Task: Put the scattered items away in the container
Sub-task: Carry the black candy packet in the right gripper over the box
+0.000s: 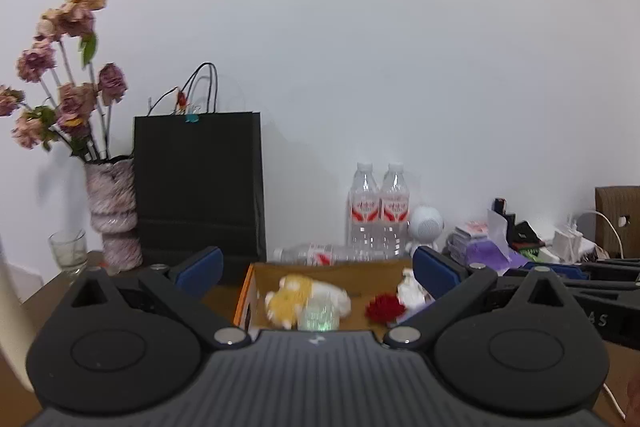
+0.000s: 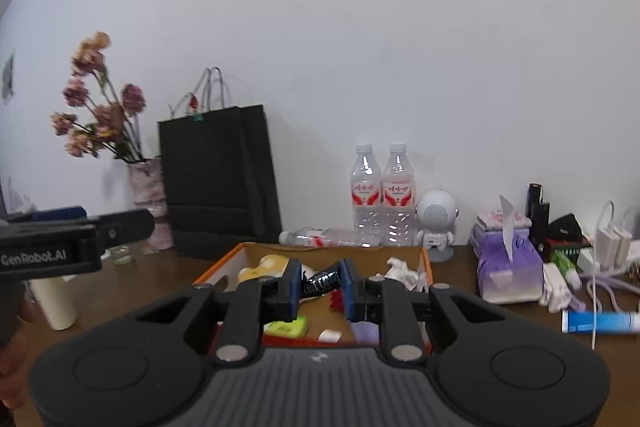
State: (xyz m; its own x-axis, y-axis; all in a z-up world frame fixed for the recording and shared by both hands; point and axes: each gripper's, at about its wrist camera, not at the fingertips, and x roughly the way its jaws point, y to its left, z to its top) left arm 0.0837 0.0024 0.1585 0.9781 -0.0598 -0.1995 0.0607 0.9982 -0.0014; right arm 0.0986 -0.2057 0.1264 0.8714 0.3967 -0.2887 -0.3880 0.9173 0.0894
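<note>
Brown tabletop clutter was mostly gathered: the orange-rimmed box [image 2: 427,259] already held several toys and wrappers. My right claw [image 2: 321,283] pinched a black tube [image 2: 320,283] above it, left claw [image 1: 318,267] wide and empty. A blue tube [image 2: 600,321] near the right edge remained.

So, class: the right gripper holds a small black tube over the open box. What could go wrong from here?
1. The black tube sits near the tips of the right gripper; it may slip early.
2. Dropped, it could land on the red flower.
3. The left gripper, jaws open, is also over the box; they might collide.
</note>
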